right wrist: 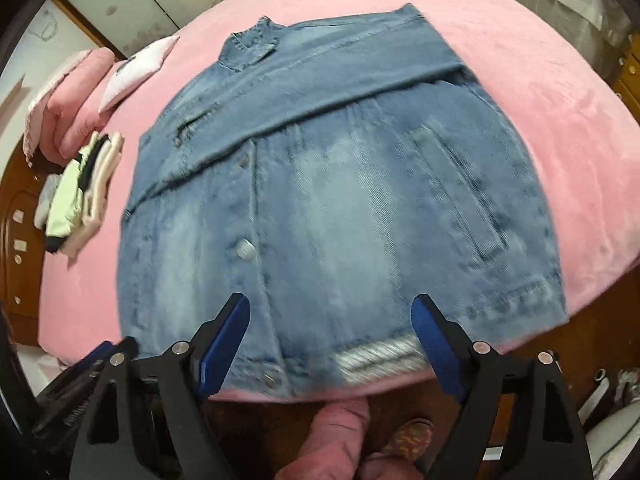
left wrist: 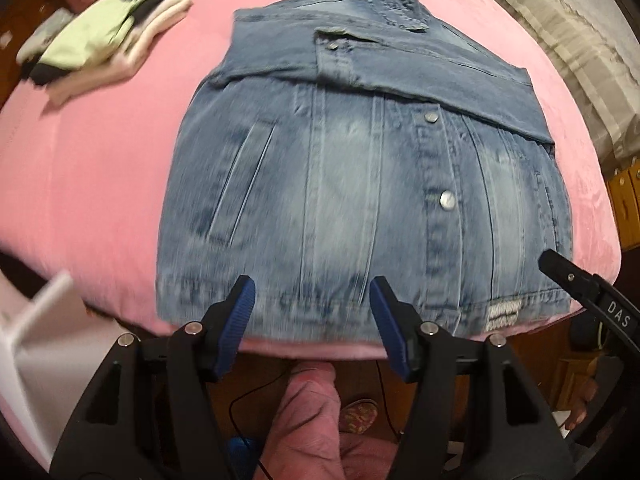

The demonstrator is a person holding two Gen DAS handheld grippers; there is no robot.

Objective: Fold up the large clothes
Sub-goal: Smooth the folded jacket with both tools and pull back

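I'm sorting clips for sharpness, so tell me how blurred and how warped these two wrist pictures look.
Left wrist view: the denim jacket is smeared along its hem, sharper near the collar; fisheye bulges the pink bed cover into a dome. Right wrist view: blur is heavier, the jacket's frayed hem patch is streaked; same curved edges and dark corners. Lighting is even, without glare.

Bed [left wrist: 100, 184], pink plush cover, fills most of both views. Denim jacket [left wrist: 360, 184] lies flat on it, front up, buttoned, sleeves folded across chest, collar at far end, hem at near edge. Stack of folded clothes [left wrist: 108, 36] (green, black, white, pale pink) sits far left, well apart from jacket. Pink pillow [right wrist: 76, 104] and white cushion [right wrist: 136, 68] at far left corner, side by side. Cover bare elsewhere.
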